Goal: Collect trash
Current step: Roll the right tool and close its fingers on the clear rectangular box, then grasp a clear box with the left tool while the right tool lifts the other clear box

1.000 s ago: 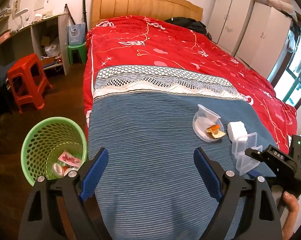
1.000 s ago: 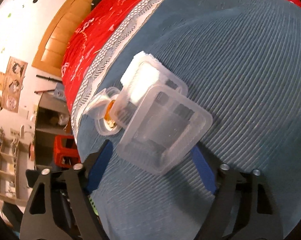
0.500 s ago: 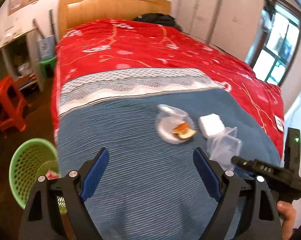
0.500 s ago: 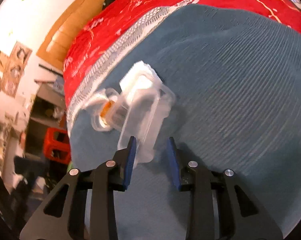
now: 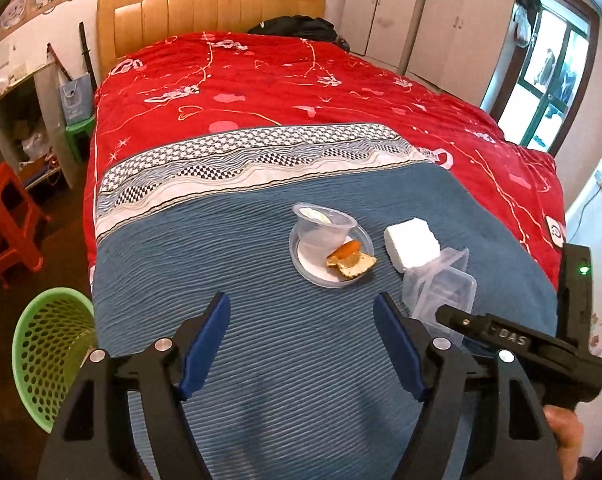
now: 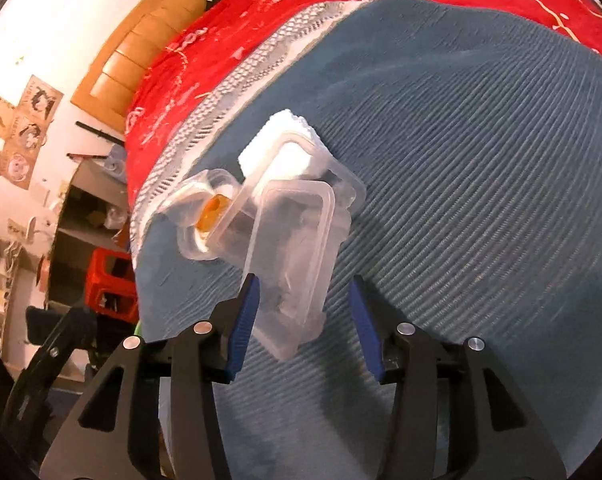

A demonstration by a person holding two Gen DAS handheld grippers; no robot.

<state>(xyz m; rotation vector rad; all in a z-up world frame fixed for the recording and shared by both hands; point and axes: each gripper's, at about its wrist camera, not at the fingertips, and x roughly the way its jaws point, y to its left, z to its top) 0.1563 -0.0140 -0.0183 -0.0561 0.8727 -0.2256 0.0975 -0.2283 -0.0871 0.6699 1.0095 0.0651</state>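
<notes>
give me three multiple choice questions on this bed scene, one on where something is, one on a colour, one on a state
1. Where is the white foam block?
A. in the basket
B. on the blue blanket
C. on the floor

2. What colour is the mesh basket?
A. green
B. red
C. white

3. What does the left gripper hold?
A. orange peel
B. the clear rectangular container
C. nothing

Answers:
1. B, it lies on the blanket beside the round dish.
2. A, green mesh stands beside the bed.
3. C, only blanket shows between its fingers.

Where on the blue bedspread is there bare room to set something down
Free: the blue bedspread between the green basket side and the round container. Crowded: right side, where foam block and clear rectangular box sit close together.
</notes>
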